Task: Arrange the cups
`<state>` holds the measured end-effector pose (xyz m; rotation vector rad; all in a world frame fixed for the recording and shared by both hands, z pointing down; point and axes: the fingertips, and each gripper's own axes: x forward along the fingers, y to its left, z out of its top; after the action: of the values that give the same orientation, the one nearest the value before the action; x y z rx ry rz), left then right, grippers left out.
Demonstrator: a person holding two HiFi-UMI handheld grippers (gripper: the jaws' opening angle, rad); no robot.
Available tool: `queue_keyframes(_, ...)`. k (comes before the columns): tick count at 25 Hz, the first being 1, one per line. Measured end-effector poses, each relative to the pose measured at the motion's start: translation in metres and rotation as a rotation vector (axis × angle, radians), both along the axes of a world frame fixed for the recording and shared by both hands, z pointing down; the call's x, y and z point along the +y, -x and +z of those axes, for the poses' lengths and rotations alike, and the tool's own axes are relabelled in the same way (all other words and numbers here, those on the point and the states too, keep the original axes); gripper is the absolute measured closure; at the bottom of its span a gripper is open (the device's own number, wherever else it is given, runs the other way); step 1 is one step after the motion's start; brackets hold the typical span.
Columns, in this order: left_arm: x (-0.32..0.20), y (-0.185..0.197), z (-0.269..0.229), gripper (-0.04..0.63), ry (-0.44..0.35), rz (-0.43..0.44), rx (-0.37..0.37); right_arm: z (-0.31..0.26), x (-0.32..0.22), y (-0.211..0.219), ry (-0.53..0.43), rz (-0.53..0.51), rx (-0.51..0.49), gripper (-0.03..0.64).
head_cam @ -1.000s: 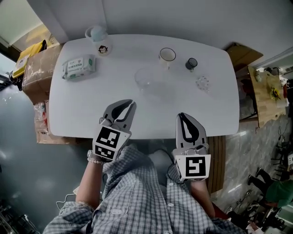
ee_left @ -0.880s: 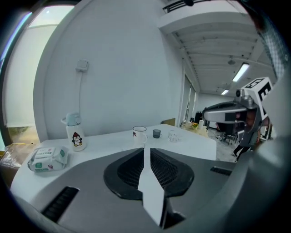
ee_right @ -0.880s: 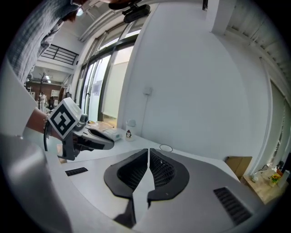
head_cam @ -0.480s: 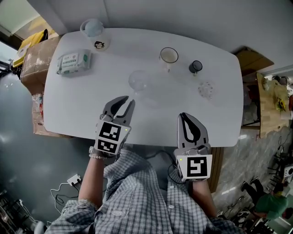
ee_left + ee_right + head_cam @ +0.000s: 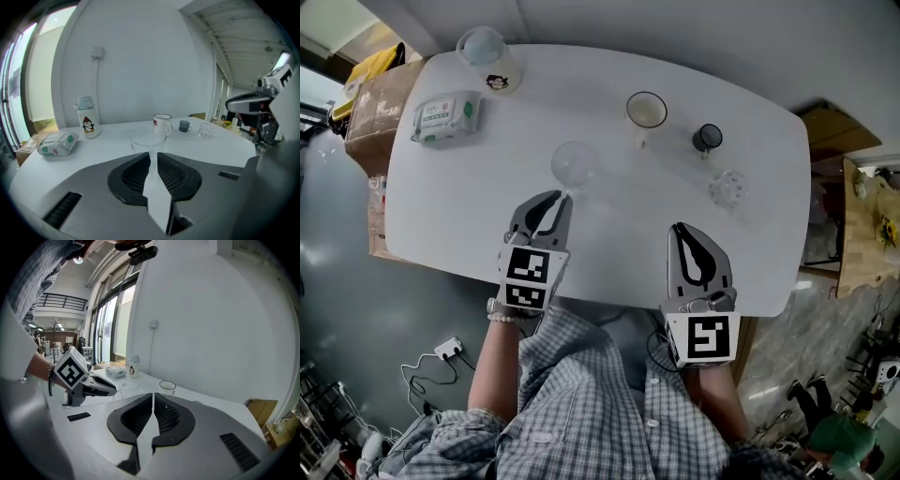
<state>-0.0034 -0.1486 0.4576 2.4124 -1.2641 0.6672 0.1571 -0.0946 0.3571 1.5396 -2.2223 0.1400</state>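
Clear glass cup upright, mouth up, just ahead of L claw. L claw & R claw both pressed together, empty.

No legible text — wipes pack label blurred.

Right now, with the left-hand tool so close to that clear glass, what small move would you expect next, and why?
Probably opening the left gripper: its jaws stand together, and the clear cup stands upright just ahead of its tips, apparently not touched. Shut jaws could not take the cup, so they likely need to part before the gripper goes further forward.
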Motion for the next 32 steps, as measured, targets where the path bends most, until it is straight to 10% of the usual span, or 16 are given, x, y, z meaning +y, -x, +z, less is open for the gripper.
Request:
queue_keyframes(20, -0.046, -0.014, 0.001, 0.538, -0.031, -0.270, 0.002, 0.020, -0.024, -0.033, 0.064, -0.135, -0.072, 0.588)
queue_keyframes(32, -0.086, -0.026, 0.000, 0.538, -0.046, -0.272, 0.043, 0.024, -0.043, -0.034, 0.068, -0.112, -0.051, 0.588)
